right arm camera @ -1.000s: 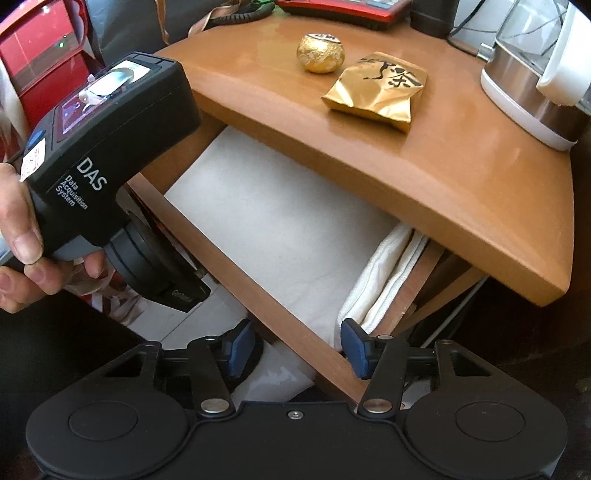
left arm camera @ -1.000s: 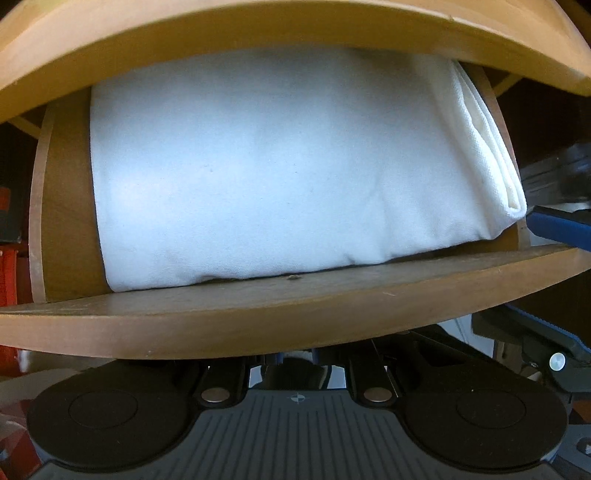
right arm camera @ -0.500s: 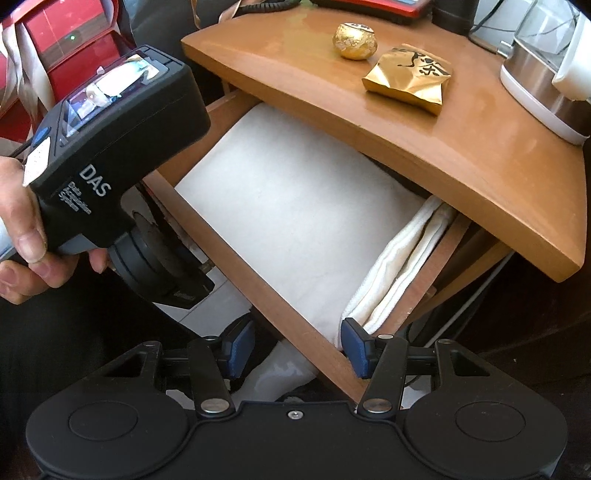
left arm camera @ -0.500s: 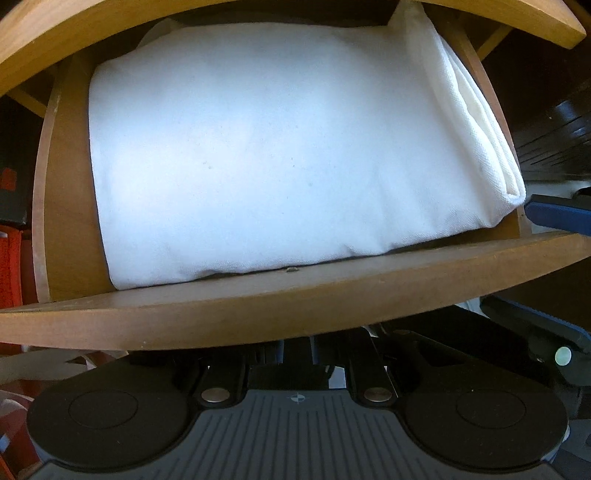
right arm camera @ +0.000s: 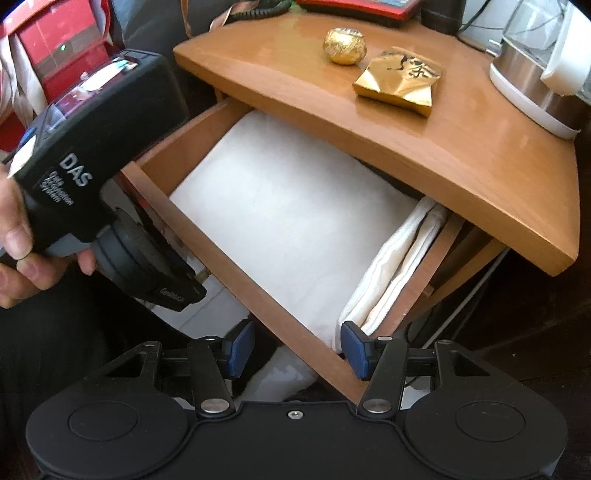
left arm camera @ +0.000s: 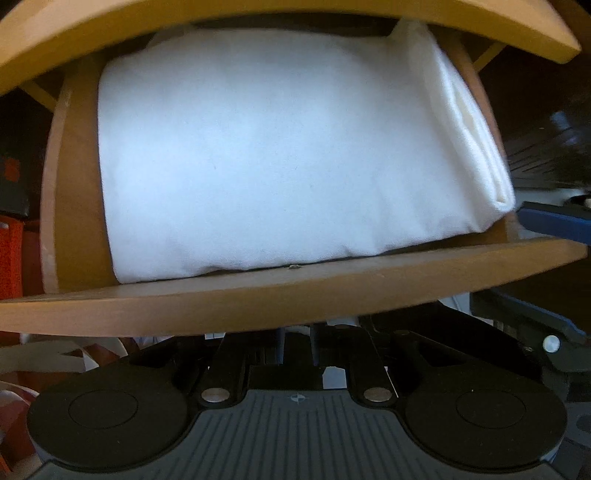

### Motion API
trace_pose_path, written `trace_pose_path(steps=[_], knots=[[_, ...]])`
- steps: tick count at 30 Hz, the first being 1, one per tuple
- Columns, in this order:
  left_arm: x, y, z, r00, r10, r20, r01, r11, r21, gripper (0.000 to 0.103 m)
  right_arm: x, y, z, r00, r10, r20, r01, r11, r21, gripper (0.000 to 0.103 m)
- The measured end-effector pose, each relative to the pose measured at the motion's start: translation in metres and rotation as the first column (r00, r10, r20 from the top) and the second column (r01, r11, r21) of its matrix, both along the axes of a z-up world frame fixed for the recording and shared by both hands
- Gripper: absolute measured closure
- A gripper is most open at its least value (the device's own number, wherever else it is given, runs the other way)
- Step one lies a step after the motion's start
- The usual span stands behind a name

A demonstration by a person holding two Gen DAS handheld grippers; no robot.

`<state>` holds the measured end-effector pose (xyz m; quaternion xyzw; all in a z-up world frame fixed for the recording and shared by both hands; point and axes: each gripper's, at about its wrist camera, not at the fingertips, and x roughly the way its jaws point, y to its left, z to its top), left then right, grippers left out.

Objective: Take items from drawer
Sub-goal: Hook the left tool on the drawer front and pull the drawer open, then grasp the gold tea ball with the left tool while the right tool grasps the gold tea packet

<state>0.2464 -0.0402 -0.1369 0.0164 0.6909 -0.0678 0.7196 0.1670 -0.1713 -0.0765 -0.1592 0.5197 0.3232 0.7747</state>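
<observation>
Left view. My left gripper (left arm camera: pixel 297 345) sits low, under the front board of the drawer (left arm camera: pixel 280 302). Its jaws are drawn close together with a slim gap, and the board covers their tips, so I cannot tell whether they hold a handle or anything else. I judge this placement serves pulling the drawer outward. The folded white cloth (left arm camera: pixel 280 155) fills the middle of the frame, lying flat on the drawer floor, its layered edges stacked at the right. Bare wood shows along the left. The rear of the cloth runs under the tabletop (left arm camera: pixel 258 14) at the upper edge and is cut off there. The whole frame is soft with blur.

Right view. The left gripper's body (right arm camera: pixel 96 177) occupies the left, a hand (right arm camera: pixel 16 258) around it; its front end is hidden behind the drawer front. The cloth runs through the centre, inside the open drawer. My right gripper (right arm camera: pixel 297 350) has its jaws wide apart, holding nothing, straddling the near corner of the drawer, the right pad (right arm camera: pixel 354 349) touching or just beside the cloth's folded corner, which I judge readies a pinch there. On the tabletop, upper right, stand a gold ball (right arm camera: pixel 345 45), a gold packet (right arm camera: pixel 400 83) and a kettle base (right arm camera: pixel 535 81), partly cropped.
</observation>
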Motion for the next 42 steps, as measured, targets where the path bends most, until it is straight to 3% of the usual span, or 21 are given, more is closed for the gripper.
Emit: trace_pose_path(steps=[6, 13, 21, 27, 33, 35, 42], knots=[[-0.005, 0.019, 0.046, 0.999, -0.004, 0.052, 0.006, 0.999, -0.033, 0.089, 0.002, -0.002, 0.004, 1.000, -0.019, 0.012, 0.019, 0.999, 0.039, 0.051], [-0.013, 0.038, 0.070, 0.994, 0.005, 0.105, 0.004, 0.997, -0.082, 0.089, 0.010, 0.000, 0.033, 0.992, -0.082, 0.094, 0.073, 0.993, 0.094, 0.043], [-0.004, 0.069, 0.101, 0.980, 0.084, 0.182, -0.055, 0.986, -0.158, 0.088, 0.059, 0.009, 0.053, 0.958, -0.223, 0.179, 0.198, 0.969, 0.147, 0.040], [0.031, 0.087, 0.120, 0.945, 0.179, 0.274, -0.122, 0.970, -0.212, 0.082, 0.100, 0.022, 0.053, 0.937, -0.290, 0.195, 0.257, 0.950, 0.177, 0.038], [0.073, 0.093, 0.139, 0.897, 0.258, 0.358, -0.160, 0.946, -0.281, 0.080, 0.129, 0.031, 0.035, 0.939, -0.277, 0.203, 0.256, 0.958, 0.127, 0.038], [0.085, 0.092, 0.143, 0.883, 0.273, 0.382, -0.161, 0.940, -0.300, 0.072, 0.135, 0.031, 0.029, 0.940, -0.274, 0.206, 0.254, 0.960, 0.117, 0.039], [0.118, 0.078, 0.140, 0.847, 0.316, 0.428, -0.168, 0.922, -0.350, 0.065, 0.142, 0.034, 0.020, 0.948, -0.238, 0.213, 0.217, 0.969, 0.117, 0.048]])
